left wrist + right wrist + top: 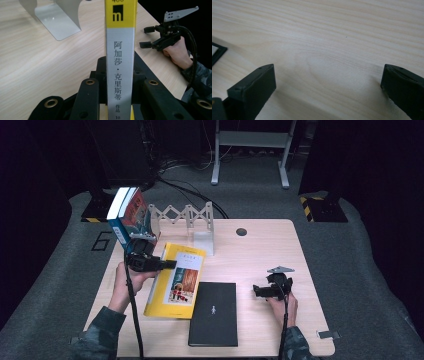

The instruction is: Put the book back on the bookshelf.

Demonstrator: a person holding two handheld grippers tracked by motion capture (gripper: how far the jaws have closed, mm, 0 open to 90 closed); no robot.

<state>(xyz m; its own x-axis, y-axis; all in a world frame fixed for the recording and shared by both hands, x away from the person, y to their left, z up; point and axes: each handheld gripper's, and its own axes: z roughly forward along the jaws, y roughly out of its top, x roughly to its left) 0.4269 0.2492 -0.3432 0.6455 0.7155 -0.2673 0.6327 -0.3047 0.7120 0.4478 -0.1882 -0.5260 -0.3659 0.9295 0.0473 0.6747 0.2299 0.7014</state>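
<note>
A yellow book [177,280] lies tilted on the wooden table [260,250], its left long edge raised. My left gripper [167,265] is shut on that edge. In the left gripper view the book's grey and yellow spine [121,50] stands upright between the black jaws, with printed characters on it. My right gripper [257,291] hovers low over bare wood to the right of a black book [214,312], and its jaws [328,85] stand wide open with nothing between them. That same gripper [147,37] is in the left gripper view, open, in a person's hand.
Two upright books with blue and red covers [127,215] lean at the back left beside a white folding book rack [185,215] and its metal end plate [58,22]. The black book lies flat near the front edge. A round cable hole [241,231] is at the back.
</note>
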